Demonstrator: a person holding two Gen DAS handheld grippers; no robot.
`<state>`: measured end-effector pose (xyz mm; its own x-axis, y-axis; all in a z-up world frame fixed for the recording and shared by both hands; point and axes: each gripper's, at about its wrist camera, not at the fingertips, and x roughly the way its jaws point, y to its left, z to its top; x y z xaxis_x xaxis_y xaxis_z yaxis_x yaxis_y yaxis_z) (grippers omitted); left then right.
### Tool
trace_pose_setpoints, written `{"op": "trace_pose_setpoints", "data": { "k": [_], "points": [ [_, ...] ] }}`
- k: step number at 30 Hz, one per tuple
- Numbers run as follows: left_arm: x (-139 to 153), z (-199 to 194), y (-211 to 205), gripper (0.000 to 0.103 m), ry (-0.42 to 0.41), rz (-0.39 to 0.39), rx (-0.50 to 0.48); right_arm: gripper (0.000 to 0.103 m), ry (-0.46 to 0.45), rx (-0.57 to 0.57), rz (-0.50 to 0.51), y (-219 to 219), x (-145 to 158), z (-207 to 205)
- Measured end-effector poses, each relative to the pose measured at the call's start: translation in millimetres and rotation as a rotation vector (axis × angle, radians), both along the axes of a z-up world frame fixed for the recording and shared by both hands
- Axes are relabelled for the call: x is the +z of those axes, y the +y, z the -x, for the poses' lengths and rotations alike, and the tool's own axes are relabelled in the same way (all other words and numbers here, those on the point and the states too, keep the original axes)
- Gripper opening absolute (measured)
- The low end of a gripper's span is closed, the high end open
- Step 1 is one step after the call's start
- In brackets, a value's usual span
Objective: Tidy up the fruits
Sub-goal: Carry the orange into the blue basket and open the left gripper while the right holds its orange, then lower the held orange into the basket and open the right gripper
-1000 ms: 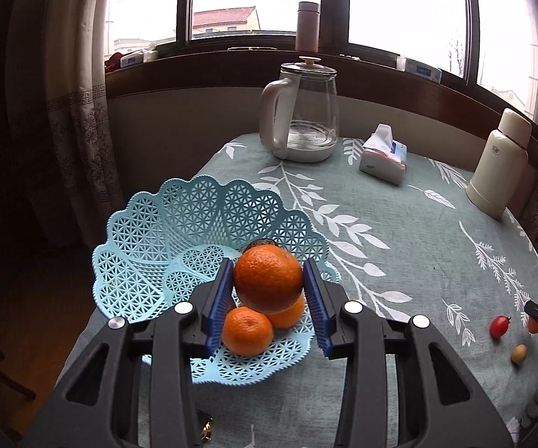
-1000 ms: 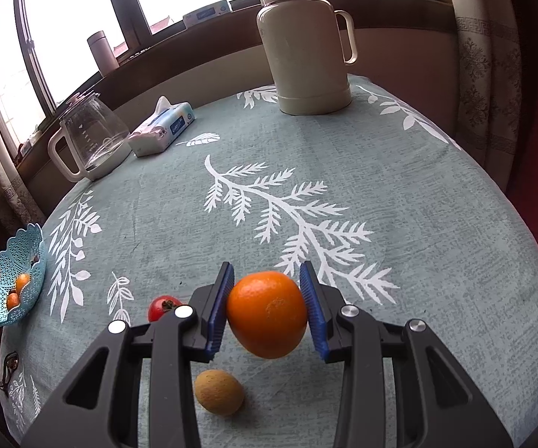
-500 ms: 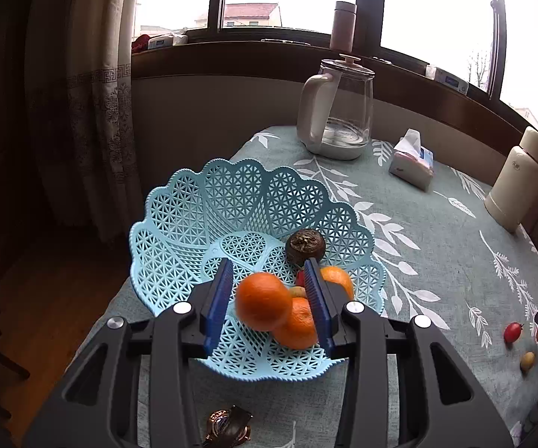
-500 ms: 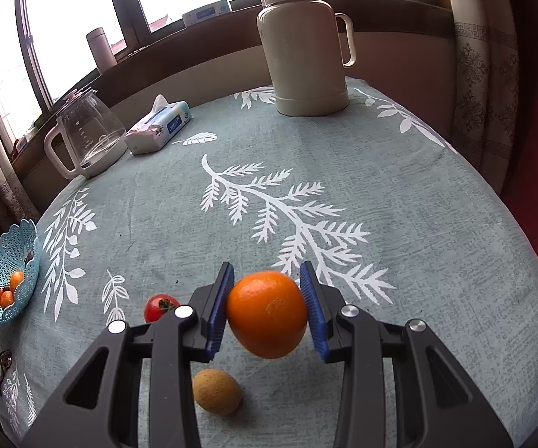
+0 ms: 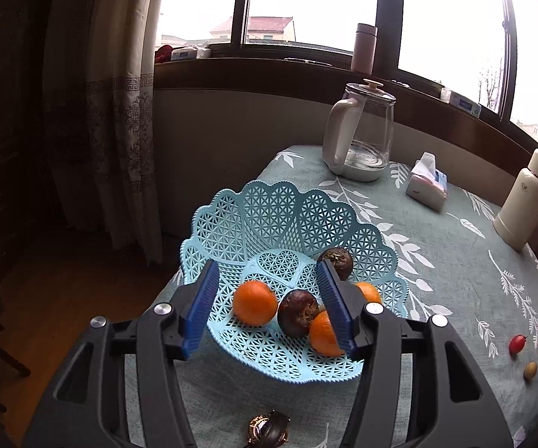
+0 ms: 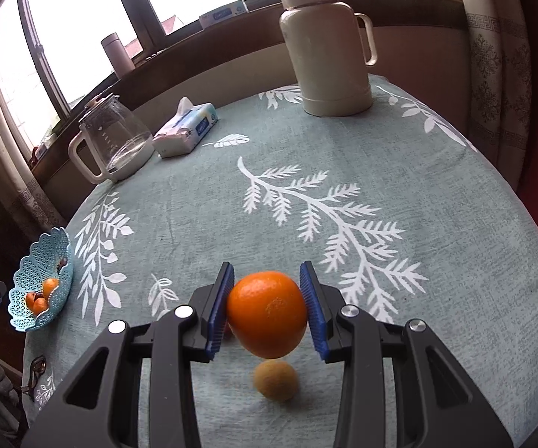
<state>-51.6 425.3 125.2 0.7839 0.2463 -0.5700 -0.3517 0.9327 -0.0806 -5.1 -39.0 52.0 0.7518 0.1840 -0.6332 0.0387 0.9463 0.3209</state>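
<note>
A light blue lattice basket [image 5: 269, 209] stands at the table's left end. In it lie three oranges, one [image 5: 255, 302] loose between my fingers, and two dark round fruits [image 5: 299, 313]. My left gripper [image 5: 269, 308] hangs open over the basket with nothing in its grip. In the right wrist view my right gripper [image 6: 268, 311] is shut on a large orange [image 6: 268, 313], held above the cloth. Under it lies a small yellow-brown fruit [image 6: 275, 379]. The basket [image 6: 26, 291] shows far left there. A red cherry tomato [image 5: 517, 343] and the yellow-brown fruit [image 5: 529, 370] lie far right.
A glass kettle [image 5: 360, 138], a tissue pack [image 5: 427, 186] and a cream thermos [image 5: 524, 201] stand along the table's far side. A small dark metal object [image 5: 268, 431] lies on the cloth near the front edge. A curtain [image 5: 112, 112] hangs left of the table.
My left gripper carried an orange over the basket, opened and let it go; the orange now lies in the basket. My right gripper stayed shut on its orange and shifted slightly left.
</note>
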Motion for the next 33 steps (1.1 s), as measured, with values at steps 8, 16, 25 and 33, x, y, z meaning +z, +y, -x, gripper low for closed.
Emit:
{"op": "trace_pose_setpoints", "data": {
  "k": [8,16,25,33],
  "points": [
    [-3.6,4.8,1.9,0.074,-0.016,0.013,-0.013,0.037,-0.031,0.157,-0.014,68.3,28.8,-10.3],
    [-5.8,6.2,19.6,0.08,-0.011,0.06,0.017,0.037,0.008,0.322,-0.084,149.7,38.3,-36.2],
    [-5.6,8.0,26.9,0.081,-0.017,0.106,0.016,0.037,0.066,0.474,-0.118,245.2,46.4,-71.3],
    [-2.6,12.7,41.0,0.084,-0.03,0.135,0.051,0.038,0.115,0.514,-0.092,302.3,39.7,-98.3]
  ]
}}
